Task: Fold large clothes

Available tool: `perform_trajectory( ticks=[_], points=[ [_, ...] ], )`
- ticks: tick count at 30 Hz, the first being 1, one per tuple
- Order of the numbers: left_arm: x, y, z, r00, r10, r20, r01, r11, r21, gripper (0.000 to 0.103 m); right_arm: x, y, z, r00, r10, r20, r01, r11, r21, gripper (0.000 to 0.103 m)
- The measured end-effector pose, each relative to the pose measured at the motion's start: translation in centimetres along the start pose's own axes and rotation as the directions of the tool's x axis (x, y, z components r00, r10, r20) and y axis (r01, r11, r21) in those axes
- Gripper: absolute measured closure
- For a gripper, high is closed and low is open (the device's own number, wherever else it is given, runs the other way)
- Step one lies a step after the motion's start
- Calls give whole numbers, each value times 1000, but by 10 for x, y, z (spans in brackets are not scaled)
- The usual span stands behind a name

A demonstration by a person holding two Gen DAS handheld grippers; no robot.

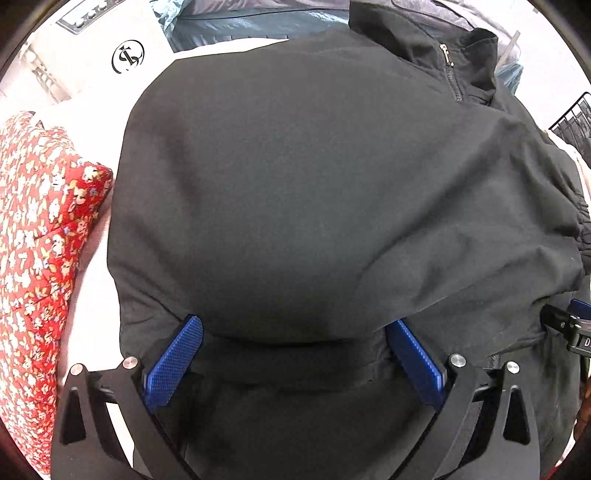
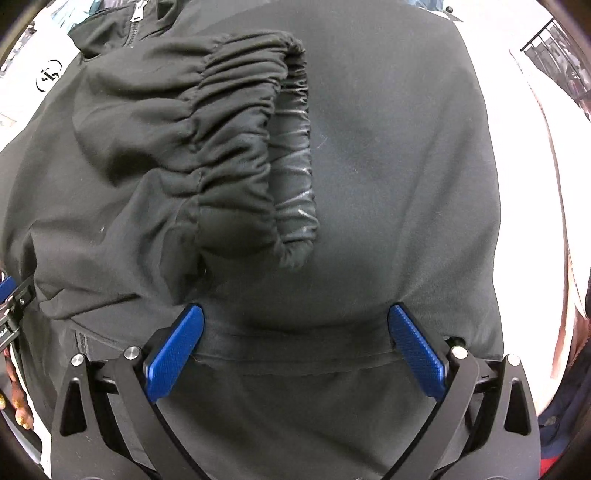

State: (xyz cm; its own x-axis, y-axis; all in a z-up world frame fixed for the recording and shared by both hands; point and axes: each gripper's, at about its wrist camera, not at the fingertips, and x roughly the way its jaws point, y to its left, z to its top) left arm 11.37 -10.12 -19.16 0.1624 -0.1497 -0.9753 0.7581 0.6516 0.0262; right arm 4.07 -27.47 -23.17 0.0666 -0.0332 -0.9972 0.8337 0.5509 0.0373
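Note:
A black zip-up jacket lies spread on a white surface and fills both views. Its collar and zipper are at the far right in the left wrist view. A sleeve with a gathered elastic cuff lies folded across the body in the right wrist view. My left gripper is open, its blue pads wide apart over the near hem. My right gripper is open too, pads either side of a fold of the jacket near the hem.
A red floral garment lies at the left. A white box with a black logo and blue-grey plastic bags sit at the back. A black wire rack stands at the far right. The right gripper's body shows at the right edge.

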Motion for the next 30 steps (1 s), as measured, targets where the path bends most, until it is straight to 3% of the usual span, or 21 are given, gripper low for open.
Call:
perform_trajectory(
  ticks=[1, 5, 10, 13, 20, 26, 30],
  points=[
    [-4, 0, 0, 1000, -12, 6, 12, 1000, 1, 6, -5, 0, -3, 1000, -18, -5, 18, 1000, -1, 5],
    [-28, 2, -22, 998, -38, 45, 37, 999, 19, 6, -41, -2, -25, 992, -35, 123, 41, 998, -46, 5],
    [-50, 9, -70, 999, 2, 42, -2, 1000, 17, 6, -55, -2, -74, 991, -23, 131, 47, 982, -183, 5],
    [-55, 13, -100, 1000, 7, 11, -7, 1000, 14, 6, -50, -5, -108, 995, -11, 99, 32, 976, -216, 5],
    [-59, 33, -160, 999, 25, -28, -26, 1000, -10, 6, -40, -24, -176, 999, 37, -12, -39, 984, -174, 5],
    [-79, 56, -195, 999, 47, 12, -47, 999, -6, 6, -50, -37, -202, 989, 146, -36, -149, 975, -164, 5],
    [-86, 72, -208, 998, 62, 28, -63, 998, 15, 7, -57, -58, -217, 984, 171, -52, -178, 969, -173, 5]
  ],
)
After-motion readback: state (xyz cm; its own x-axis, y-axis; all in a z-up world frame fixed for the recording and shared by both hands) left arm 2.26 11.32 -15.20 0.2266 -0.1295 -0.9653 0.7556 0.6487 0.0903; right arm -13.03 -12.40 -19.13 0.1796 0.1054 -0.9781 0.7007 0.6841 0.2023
